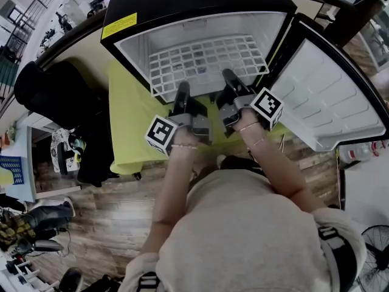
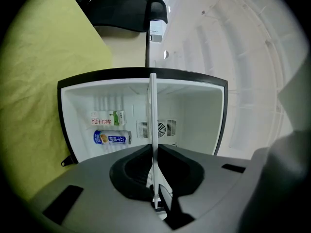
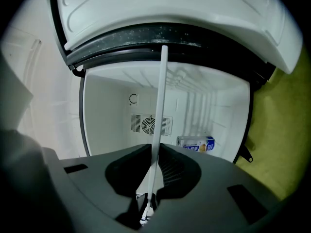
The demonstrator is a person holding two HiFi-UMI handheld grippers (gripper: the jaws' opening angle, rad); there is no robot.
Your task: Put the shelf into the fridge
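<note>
The left gripper [image 1: 181, 96] and right gripper [image 1: 233, 85] each pinch the wire shelf [image 1: 206, 59] by its front edge at the fridge [image 1: 182, 5] mouth; likely light, stiff, slick-coated, so spaced rim grips suit.

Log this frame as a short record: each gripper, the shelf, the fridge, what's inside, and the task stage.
left gripper: shut on shelf's near edge
right gripper: shut on shelf's near edge
shelf: white wire grid, held level, partly inside fridge
fridge: on yellow cloth, door open to the right
inside: can and carton, below shelf level
stage: shelf in the opening, not yet released
</note>
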